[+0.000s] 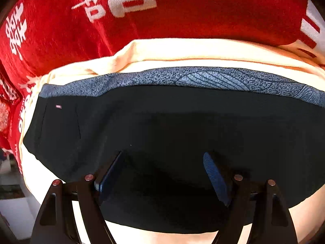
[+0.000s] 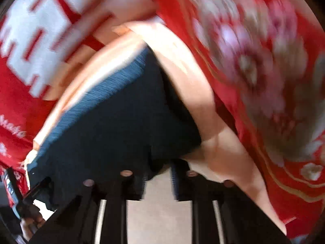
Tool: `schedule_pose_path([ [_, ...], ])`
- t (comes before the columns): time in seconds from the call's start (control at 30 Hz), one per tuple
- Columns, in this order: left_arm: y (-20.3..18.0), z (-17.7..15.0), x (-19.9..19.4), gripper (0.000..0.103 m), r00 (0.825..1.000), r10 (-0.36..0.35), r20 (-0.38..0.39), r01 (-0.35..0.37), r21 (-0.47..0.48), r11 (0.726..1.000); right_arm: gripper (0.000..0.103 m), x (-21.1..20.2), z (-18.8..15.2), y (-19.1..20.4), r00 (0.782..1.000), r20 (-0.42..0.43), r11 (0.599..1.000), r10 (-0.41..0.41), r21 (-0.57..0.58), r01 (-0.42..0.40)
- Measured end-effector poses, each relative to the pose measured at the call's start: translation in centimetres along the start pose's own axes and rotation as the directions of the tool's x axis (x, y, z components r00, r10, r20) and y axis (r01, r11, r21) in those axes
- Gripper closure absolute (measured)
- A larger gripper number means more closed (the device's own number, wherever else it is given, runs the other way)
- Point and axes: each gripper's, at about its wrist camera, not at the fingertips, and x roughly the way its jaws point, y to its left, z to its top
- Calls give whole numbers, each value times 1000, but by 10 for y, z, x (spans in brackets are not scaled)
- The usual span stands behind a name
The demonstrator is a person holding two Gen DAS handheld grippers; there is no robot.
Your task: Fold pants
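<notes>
The black pants (image 1: 162, 126) lie folded on a cream cloth (image 1: 182, 50), with a grey-blue patterned band (image 1: 182, 77) along their far edge. My left gripper (image 1: 164, 158) is open, its blue-padded fingers (image 1: 213, 172) spread just above the near part of the pants. In the blurred right wrist view the same pants (image 2: 113, 122) fill the centre. My right gripper (image 2: 158, 174) sits at the pants' near right corner with its jaws a small gap apart; the blur hides whether fabric is between them.
A red blanket with white characters (image 1: 182, 14) lies beyond the cream cloth. In the right wrist view it has a floral pattern (image 2: 264, 61). The cream cloth (image 2: 213, 142) shows to the right of the pants. The other gripper's handle (image 2: 22, 195) is at the lower left.
</notes>
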Motion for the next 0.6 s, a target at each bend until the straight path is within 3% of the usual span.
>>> schedule_pose_path([
  [0.1,4,9,-12,22,998,-63,20,63,-8,998,73,-34,-7,7,995,86,998,-54,-17,56],
  [0.17,-16,17,-28,22,995,-82,60,82,12,997,73,-57,-15,33,987,159,991,20,-134,2],
  [0.2,-21,24,-29,22,992,-96,77,95,20,995,73,-58,-16,53,987,146,977,68,-208,-37],
  [0.33,-48,50,-19,22,986,-142,84,142,0,990,73,-14,-12,138,983,50,897,174,-420,-138],
  [0.4,-61,59,-10,22,988,-133,84,135,-25,990,73,15,-9,168,985,29,875,170,-463,-138],
  [0.5,-64,69,4,22,986,-140,86,145,-62,987,73,52,5,183,990,8,880,139,-459,-120],
  [0.6,-50,77,11,22,989,-106,99,114,-74,991,74,56,21,162,993,74,906,93,-421,-53],
])
